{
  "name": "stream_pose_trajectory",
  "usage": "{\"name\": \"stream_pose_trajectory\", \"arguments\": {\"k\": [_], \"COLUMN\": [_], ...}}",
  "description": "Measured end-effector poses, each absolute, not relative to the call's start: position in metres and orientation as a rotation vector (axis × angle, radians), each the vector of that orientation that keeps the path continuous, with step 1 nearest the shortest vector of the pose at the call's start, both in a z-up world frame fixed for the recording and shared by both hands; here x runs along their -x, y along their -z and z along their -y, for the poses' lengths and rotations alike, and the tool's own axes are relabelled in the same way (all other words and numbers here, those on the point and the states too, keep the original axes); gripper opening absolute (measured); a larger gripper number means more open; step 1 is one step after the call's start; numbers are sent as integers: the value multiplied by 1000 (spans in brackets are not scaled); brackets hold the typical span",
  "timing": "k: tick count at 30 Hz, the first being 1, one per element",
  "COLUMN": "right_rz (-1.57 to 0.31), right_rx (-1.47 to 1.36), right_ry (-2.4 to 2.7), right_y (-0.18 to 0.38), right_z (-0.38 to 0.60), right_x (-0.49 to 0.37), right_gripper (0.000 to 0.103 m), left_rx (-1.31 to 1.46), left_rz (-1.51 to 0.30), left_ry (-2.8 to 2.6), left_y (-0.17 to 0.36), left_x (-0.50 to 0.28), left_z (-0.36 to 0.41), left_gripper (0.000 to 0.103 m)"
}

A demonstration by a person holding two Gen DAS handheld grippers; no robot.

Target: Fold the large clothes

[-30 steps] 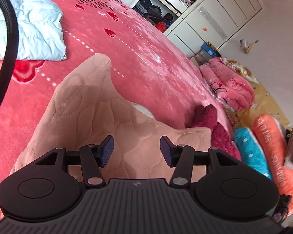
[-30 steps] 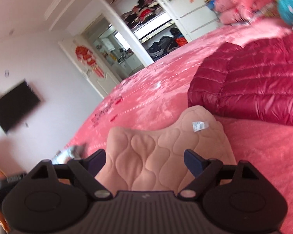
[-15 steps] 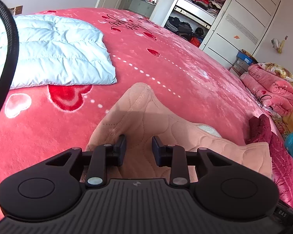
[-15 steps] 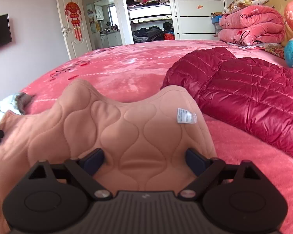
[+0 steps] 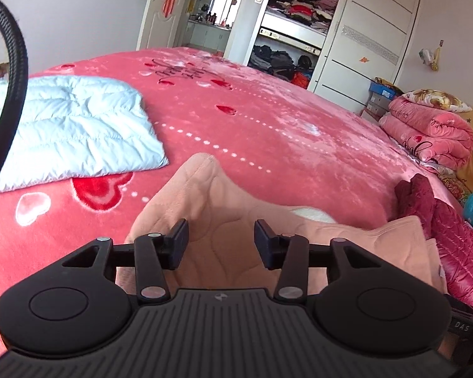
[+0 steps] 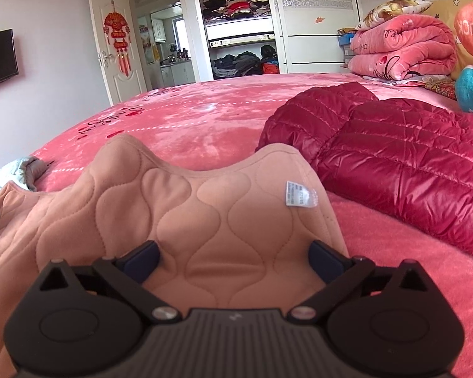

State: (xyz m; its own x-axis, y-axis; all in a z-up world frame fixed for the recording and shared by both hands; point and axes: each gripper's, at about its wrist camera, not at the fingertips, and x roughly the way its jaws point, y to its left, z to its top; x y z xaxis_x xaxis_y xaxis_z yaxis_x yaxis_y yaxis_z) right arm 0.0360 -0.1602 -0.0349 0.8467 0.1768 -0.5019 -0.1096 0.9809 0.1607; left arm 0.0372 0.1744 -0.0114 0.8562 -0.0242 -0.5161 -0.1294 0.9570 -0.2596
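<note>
the left gripper (image 5: 220, 240) is held with its jaws parted, nothing pinched, just above the peach quilted garment (image 5: 236, 220) spread on the pink bedspread (image 5: 268, 132). the right gripper (image 6: 233, 260) is spread wide around a raised fold of the same garment, likely so that an edge can be taken for folding.

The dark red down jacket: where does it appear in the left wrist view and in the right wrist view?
Left wrist view: the red jacket is a strip at the right edge, behind the peach garment.
Right wrist view: the red jacket fills the middle right, touching the peach garment.
Shared landmark: the open wardrobe behind the bed.
</note>
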Motion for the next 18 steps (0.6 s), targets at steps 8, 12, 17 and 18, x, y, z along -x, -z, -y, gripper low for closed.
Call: {"name": "stream_pose_trajectory", "arguments": {"k": [8, 12, 17, 18], "right_rz": [-469, -451, -457, -454], "right_rx": [-193, -235, -344, -367], "right_ry": [-156, -96, -14, -8], "right_y": [11, 7, 9, 9], "right_z": [176, 200, 232, 238], "right_x": [-19, -16, -20, -20], "right_gripper": [101, 102, 102, 102], "left_rx": [242, 245, 265, 249], "left_rz": [-511, -554, -548, -563], "left_ry": [126, 144, 234, 231], "left_y": [-27, -16, -9, -5], "left_x": [-41, -53, -48, -49], "left_z": [-77, -39, -12, -8], "left_gripper": [53, 41, 39, 39]}}
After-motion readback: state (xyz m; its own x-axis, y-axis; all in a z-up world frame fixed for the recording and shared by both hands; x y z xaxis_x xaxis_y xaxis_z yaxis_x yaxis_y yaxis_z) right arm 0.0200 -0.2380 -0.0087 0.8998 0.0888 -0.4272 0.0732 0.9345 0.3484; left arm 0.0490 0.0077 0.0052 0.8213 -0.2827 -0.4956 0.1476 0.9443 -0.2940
